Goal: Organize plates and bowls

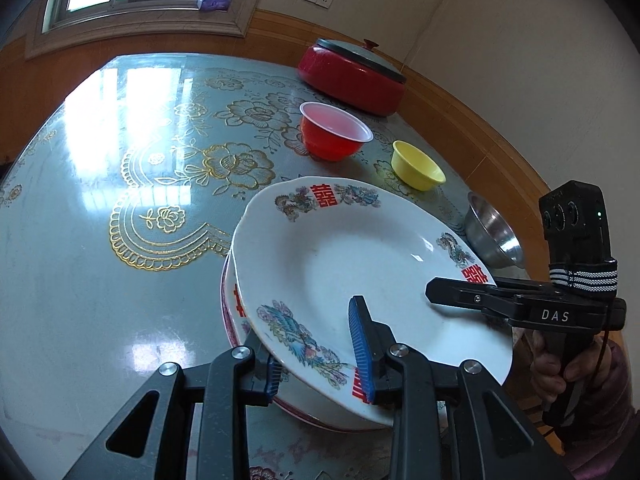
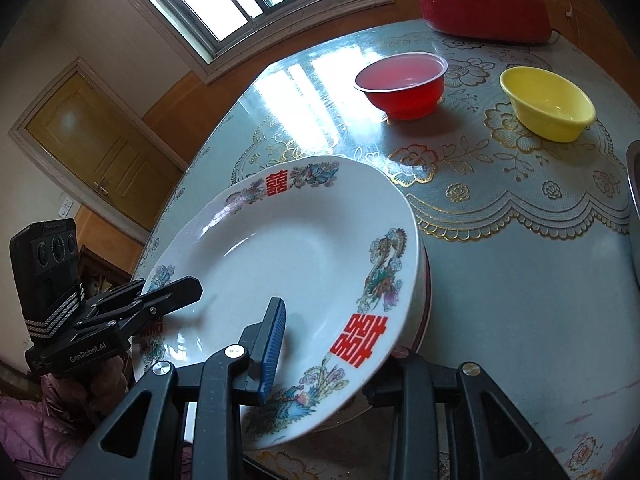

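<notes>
"What do the claws hold?"

"Left claw (image 1: pixel 320 344) and right claw (image 2: pixel 320 354) each pinch the near rim of the top plate (image 1: pixel 360 264). It tilts over another plate (image 1: pixel 230 320) at the table's (image 1: pixel 80 280) near edge."

"Which way next?"

"Probably straight down."

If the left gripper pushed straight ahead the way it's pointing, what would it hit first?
The left gripper already straddles the rim of the top white plate, so it would drive that plate forward first. Beyond it, probably the red bowl, though depth is unclear.
</notes>
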